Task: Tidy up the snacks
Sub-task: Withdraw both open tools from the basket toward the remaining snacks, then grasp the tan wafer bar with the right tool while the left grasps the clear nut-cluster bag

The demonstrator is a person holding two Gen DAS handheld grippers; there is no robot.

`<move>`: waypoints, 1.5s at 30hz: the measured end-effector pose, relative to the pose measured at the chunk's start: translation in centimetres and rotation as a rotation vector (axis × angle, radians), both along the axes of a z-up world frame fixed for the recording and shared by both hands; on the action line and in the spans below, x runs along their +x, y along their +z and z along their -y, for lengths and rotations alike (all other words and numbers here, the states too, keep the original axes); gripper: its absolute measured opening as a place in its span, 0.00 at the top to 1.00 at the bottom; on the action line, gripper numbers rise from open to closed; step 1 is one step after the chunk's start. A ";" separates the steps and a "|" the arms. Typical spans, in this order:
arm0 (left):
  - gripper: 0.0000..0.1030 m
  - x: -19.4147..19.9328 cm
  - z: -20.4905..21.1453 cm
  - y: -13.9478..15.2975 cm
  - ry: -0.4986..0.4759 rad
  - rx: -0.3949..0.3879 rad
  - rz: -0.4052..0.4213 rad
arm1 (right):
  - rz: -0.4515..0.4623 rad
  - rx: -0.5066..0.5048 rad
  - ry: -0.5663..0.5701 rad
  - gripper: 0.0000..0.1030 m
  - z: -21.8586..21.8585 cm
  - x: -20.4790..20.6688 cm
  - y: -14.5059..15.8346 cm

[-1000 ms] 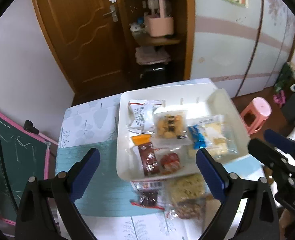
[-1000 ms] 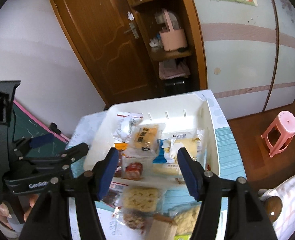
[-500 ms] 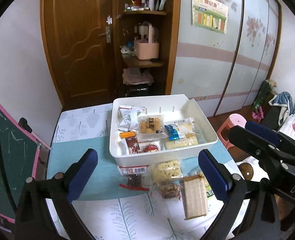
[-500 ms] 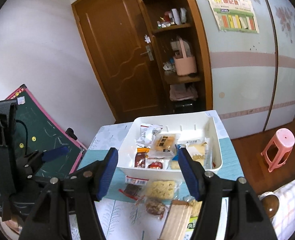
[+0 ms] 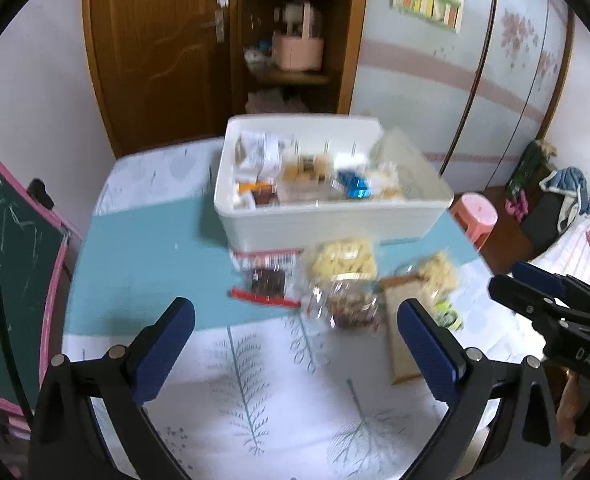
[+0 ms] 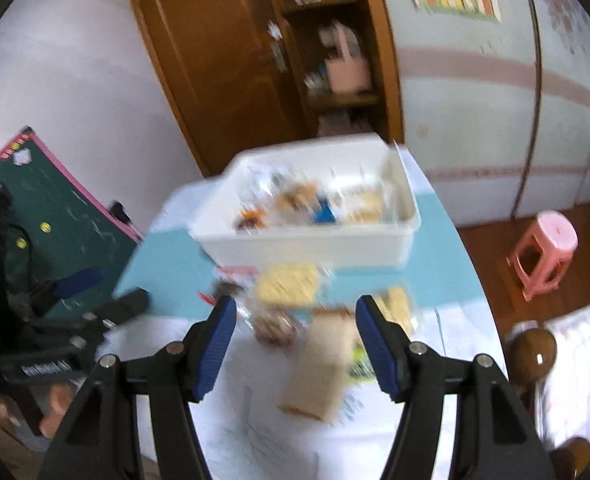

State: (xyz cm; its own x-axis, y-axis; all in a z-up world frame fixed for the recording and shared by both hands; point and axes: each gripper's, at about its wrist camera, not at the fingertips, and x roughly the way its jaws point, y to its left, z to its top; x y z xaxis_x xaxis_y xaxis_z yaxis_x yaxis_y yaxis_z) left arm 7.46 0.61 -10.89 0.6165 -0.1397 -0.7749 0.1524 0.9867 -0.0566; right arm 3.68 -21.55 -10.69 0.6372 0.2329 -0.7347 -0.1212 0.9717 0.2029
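Left wrist: snack packets [image 5: 343,264] before bin [image 5: 327,220].

Brown wooden door [image 5: 155,40], open shelves [image 5: 295,76], pink stool [image 6: 545,252], wooden floor [image 6: 495,264]

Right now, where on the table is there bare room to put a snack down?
The teal strip left of the white bin is free, as is the leaf-print cloth nearest the left gripper. Loose snack packets and a brown box crowd the stretch right in front of the bin.
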 end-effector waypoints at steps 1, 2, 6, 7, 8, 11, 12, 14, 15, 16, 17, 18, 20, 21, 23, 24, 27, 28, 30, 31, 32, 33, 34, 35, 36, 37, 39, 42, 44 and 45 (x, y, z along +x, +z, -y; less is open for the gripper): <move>0.02 0.2 0.0 -0.9 -0.001 0.011 -0.021 | -0.024 -0.008 -0.016 0.39 0.5 -0.1 -0.8; 0.02 0.3 0.1 -1.5 -0.001 0.018 -0.035 | -0.049 -0.011 -0.030 0.39 1.0 -0.2 -1.7; 0.02 0.6 0.4 -4.3 -0.003 0.051 -0.092 | -0.144 0.000 -0.074 0.39 2.5 -0.8 -4.9; 0.02 0.7 0.5 -4.8 -0.004 0.055 -0.105 | -0.165 0.004 -0.079 0.39 2.6 -0.9 -5.5; 0.02 0.9 0.6 -5.4 -0.005 0.058 -0.122 | -0.186 0.010 -0.081 0.39 2.6 -0.8 -6.1; 0.02 1.1 0.7 -6.5 -0.008 0.065 -0.149 | -0.247 0.042 -0.059 0.39 2.3 -0.7 -7.7; 0.02 1.1 0.7 -6.6 -0.008 0.066 -0.154 | -0.258 0.050 -0.049 0.39 1.9 -0.5 -8.1; 0.02 1.3 0.8 -7.0 -0.011 0.065 -0.168 | -0.273 0.060 -0.026 0.39 1.3 0.1 -8.7; 0.02 1.5 0.8 -7.2 -0.011 0.063 -0.176 | -0.278 0.057 -0.014 0.39 1.0 0.3 -8.9; 0.02 1.6 0.8 -7.4 -0.011 0.062 -0.181 | -0.285 0.051 -0.005 0.39 0.5 0.6 -9.1; 0.02 1.7 0.8 -7.6 -0.011 0.059 -0.189 | -0.290 0.045 0.004 0.39 0.1 0.9 -9.4; 0.02 1.8 0.8 -7.7 -0.010 0.057 -0.194 | -0.294 0.038 0.013 0.39 -0.2 1.1 -9.6; 0.02 2.1 0.8 -7.9 -0.007 0.049 -0.205 | -0.295 0.024 0.026 0.39 -0.7 1.6 -10.0; 0.02 2.3 0.8 -8.0 -0.005 0.043 -0.212 | -0.292 0.014 0.027 0.39 -0.9 1.8 -10.1; 0.02 2.6 0.7 -8.1 -0.001 0.031 -0.224 | -0.277 0.008 0.034 0.40 -1.1 1.9 -10.3; 0.02 2.9 0.7 -8.2 0.000 0.025 -0.235 | -0.264 0.008 0.045 0.40 -1.1 2.0 -10.3; 0.02 3.8 0.8 -8.8 0.005 -0.003 -0.267 | -0.249 0.006 0.072 0.42 -1.2 2.5 -10.6; 0.02 4.2 0.8 -9.0 0.007 -0.013 -0.277 | -0.253 0.010 0.084 0.44 -1.3 2.7 -10.8; 0.02 5.0 0.9 -9.5 0.011 -0.037 -0.300 | -0.283 0.030 0.100 0.55 -1.3 3.2 -11.7; 0.02 5.5 1.0 -9.8 0.014 -0.051 -0.315 | -0.281 0.053 0.109 0.58 -1.2 3.3 -12.0; 0.02 5.9 1.1 -10.1 0.018 -0.060 -0.325 | -0.266 0.065 0.117 0.64 -1.1 3.2 -12.0; 0.02 6.4 1.2 -10.4 0.026 -0.076 -0.340 | -0.268 0.085 0.130 0.67 -1.0 3.3 -12.1; 0.02 6.8 1.2 -10.7 0.032 -0.092 -0.353 | -0.263 0.110 0.142 0.69 -0.8 3.2 -12.1; 0.02 7.4 1.2 -11.1 0.039 -0.108 -0.370 | -0.260 0.131 0.155 0.76 -0.7 3.1 -12.0; 0.02 7.9 1.3 -11.6 0.050 -0.127 -0.392 | -0.254 0.150 0.168 0.79 -0.7 3.0 -12.0; 0.02 8.5 1.4 -12.0 0.060 -0.148 -0.415 | -0.246 0.144 0.173 0.79 -0.6 2.8 -11.8; 0.02 9.3 1.7 -12.9 0.081 -0.181 -0.452 | -0.234 0.135 0.185 0.80 -0.7 2.5 -11.6; 0.02 10.3 2.2 -13.9 0.106 -0.256 -0.512 | -0.232 0.154 0.197 0.84 -0.5 2.2 -11.3; 0.02 10.6 2.7 -14.2 0.124 -0.268 -0.524 | -0.233 0.158 0.200 0.86 -0.5 2.0 -11.3; 0.02 10.8 3.0 -14.2 0.133 -0.258 -0.518 | -0.234 0.159 0.202 0.86 -0.5 1.9 -11.2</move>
